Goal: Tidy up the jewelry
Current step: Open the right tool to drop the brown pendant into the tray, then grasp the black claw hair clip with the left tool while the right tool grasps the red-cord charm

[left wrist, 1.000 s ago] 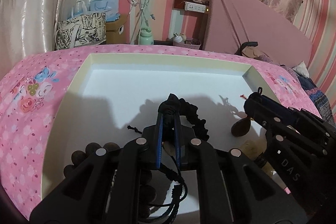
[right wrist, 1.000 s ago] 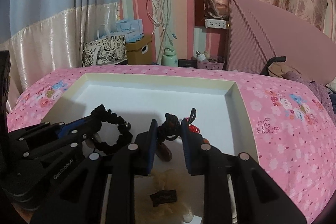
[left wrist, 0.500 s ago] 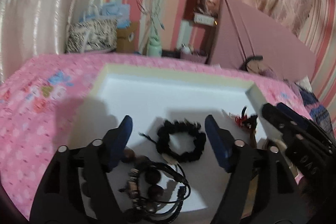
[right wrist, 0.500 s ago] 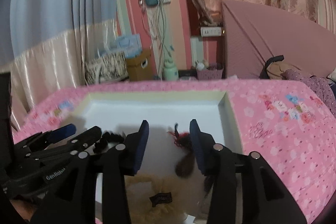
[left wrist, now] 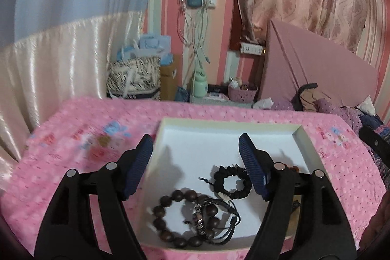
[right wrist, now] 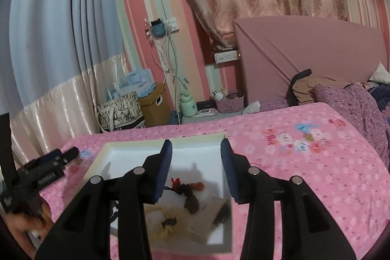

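A shallow white box with cream walls lies on a bed covered by a pink flowered sheet, and the jewelry sits inside it. The left gripper hangs above the near part of the box with its jaws spread wide and nothing between them. Under it, in the left wrist view, a bracelet of large dark wooden beads rests on the white floor near the front wall. A bundle of thin black cord bracelets overlaps its right side. Just behind those lies a black braided bracelet, its right edge hidden by the right-hand finger of the gripper.

The right gripper also has its jaws apart and empty, held above the right half of the box. Between its fingers, in the right wrist view, a pendant with a red knot, an orange bead and a dark brown teardrop stone lies on the box floor. In front of it are a fluffy cream piece with a small dark tag on top and a flat beige card; that part of the view is blurred, so I cannot tell what they are.

At the left edge of the right wrist view the left gripper shows again, held over the sheet beside the box. Behind the bed stand a striped pink wall, curtains and a pink headboard.
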A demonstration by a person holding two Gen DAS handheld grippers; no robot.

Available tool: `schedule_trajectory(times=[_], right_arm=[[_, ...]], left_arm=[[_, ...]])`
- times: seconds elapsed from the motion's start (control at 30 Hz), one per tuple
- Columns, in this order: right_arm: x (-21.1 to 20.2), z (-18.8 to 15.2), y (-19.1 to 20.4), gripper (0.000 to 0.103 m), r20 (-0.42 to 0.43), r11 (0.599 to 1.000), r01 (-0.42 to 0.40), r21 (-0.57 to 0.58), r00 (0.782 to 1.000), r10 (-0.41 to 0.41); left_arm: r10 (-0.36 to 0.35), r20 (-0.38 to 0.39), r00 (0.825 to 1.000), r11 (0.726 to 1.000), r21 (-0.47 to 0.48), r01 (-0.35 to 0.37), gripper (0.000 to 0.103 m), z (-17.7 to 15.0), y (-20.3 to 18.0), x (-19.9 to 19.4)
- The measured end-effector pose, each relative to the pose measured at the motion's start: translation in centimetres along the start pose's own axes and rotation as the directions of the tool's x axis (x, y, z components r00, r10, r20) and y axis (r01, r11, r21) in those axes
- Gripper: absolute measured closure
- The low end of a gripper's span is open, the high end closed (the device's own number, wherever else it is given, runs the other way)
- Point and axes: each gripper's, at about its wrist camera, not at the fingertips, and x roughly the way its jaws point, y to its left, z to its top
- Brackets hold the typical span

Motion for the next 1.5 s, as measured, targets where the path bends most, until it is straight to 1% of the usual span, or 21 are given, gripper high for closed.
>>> schedule_trajectory(times=[0.1,0.17,0.27,0.33,0.4,0.53,0.6,0.77,0.83,0.97,1.03,1.1,1.23,1.3,1.4,1.5], right_arm=[[-2.6,-0.9,-1.5,0.061,-0.012,1.0,0.008,-0.016,1.0,-0.008],[-4.5,-1.4,-2.4,0.061,-0.009,0.998,0.037,-0.049,0.999,-0.037],[-7.6,-2.5,-4.3,0.061,-0.012,0.995,0.072,-0.066,0.997,-0.073],[-9.6,-3.3,-5.7,0.061,-0.015,0.993,0.097,-0.064,0.995,-0.098],[-11.4,-4.6,-6.8,0.061,-0.021,0.991,0.117,-0.066,0.993,-0.118],[-13.7,-7.3,-8.2,0.061,-0.053,0.989,0.134,-0.06,0.989,-0.137],[-14.3,-8.9,-8.6,0.061,-0.08,0.99,0.132,-0.05,0.988,-0.135],[-14.5,-12.0,-8.2,0.061,-0.141,0.994,0.106,-0.037,0.984,-0.11],[-14.2,-12.9,-7.3,0.058,-0.157,0.995,0.09,-0.039,0.983,-0.096],[-13.6,-13.9,-5.3,0.056,-0.182,0.997,0.057,-0.051,0.981,-0.065],[-13.1,-14.2,-4.1,0.05,-0.195,0.998,0.039,-0.056,0.98,-0.049],[-12.4,-14.6,-3.0,0.049,-0.214,0.999,0.027,-0.045,0.976,-0.036],[-10.8,-15.5,-0.5,0.049,-0.257,1.0,0.001,-0.025,0.966,-0.008],[-9.7,-15.9,1.0,0.049,-0.286,1.0,-0.031,-0.005,0.958,0.028],[-8.0,-16.5,3.1,0.049,-0.322,0.998,-0.054,-0.013,0.946,0.047],[-6.6,-17.1,4.5,0.049,-0.35,0.997,-0.069,-0.018,0.935,0.059]], left_arm=[[-0.003,0.008,1.0,1.0,0.011,0.003,0.03,-0.3,1.0,-2.6],[0.002,0.009,1.0,1.0,0.019,-0.002,0.03,-0.9,1.9,-4.0],[0.027,0.005,1.0,0.999,0.033,-0.027,0.03,-2.3,3.7,-6.4],[0.04,-0.006,0.999,0.999,0.028,-0.04,0.03,-4.1,5.3,-8.1],[0.033,-0.022,0.999,0.999,0.017,-0.032,0.03,-5.8,6.6,-9.4],[0.062,-0.048,0.997,0.998,0.022,-0.061,0.03,-9.6,8.4,-11.5],[0.063,-0.064,0.996,0.998,0.021,-0.062,0.03,-11.1,9.3,-12.2],[0.087,-0.126,0.988,0.996,-0.015,-0.089,0.03,-14.1,12.2,-12.5],[0.084,-0.142,0.986,0.996,-0.029,-0.089,0.03,-14.6,12.9,-12.4],[0.097,-0.154,0.983,0.994,-0.024,-0.102,0.03,-15.4,13.7,-12.3],[0.104,-0.167,0.98,0.991,-0.062,-0.116,0.03,-15.6,14.9,-12.1],[0.103,-0.176,0.979,0.989,-0.088,-0.12,0.03,-15.7,15.6,-11.9],[0.097,-0.187,0.978,0.992,-0.06,-0.11,0.03,-16.0,15.1,-11.4],[0.077,-0.197,0.977,0.994,-0.066,-0.091,0.03,-16.0,14.7,-11.0],[0.047,-0.196,0.979,0.996,-0.059,-0.06,0.026,-16.0,13.8,-10.6],[0.034,-0.189,0.981,0.999,-0.03,-0.041,0.026,-15.8,12.8,-10.5]])
